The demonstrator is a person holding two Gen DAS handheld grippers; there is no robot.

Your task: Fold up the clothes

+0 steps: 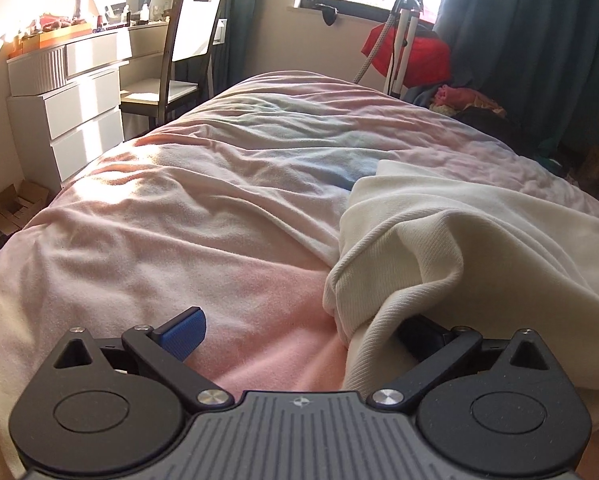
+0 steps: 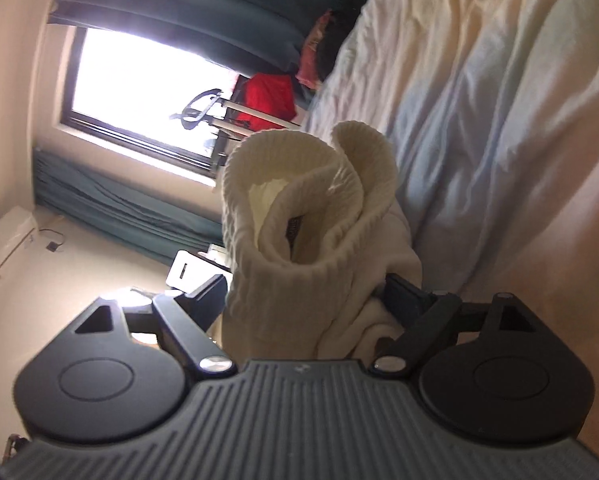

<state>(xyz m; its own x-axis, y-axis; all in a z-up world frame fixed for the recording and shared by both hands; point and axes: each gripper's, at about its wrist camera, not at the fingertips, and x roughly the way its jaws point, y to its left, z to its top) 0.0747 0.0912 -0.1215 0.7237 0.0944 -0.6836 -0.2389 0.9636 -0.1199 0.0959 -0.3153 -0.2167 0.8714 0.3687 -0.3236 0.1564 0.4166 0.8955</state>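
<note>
Left wrist view shows the left gripper (image 1: 299, 332) held low over the pink bed blanket (image 1: 187, 208), its blue-padded fingers (image 1: 185, 330) spread wide, cream sweater (image 1: 459, 248) draped over the right finger, nothing pinched. Right wrist view is rolled sideways: the right gripper (image 2: 303, 296) pinches the sweater's ribbed cuff (image 2: 299, 208), which stands bunched between its jaws. Beyond stand a white dresser (image 1: 83, 92), chair (image 1: 179, 60), window (image 2: 139, 92) and teal curtains (image 1: 539, 40).

Left wrist view skims low over bed (image 1: 203, 216); right view rolled sideways; both face window (image 2: 147, 92).
</note>
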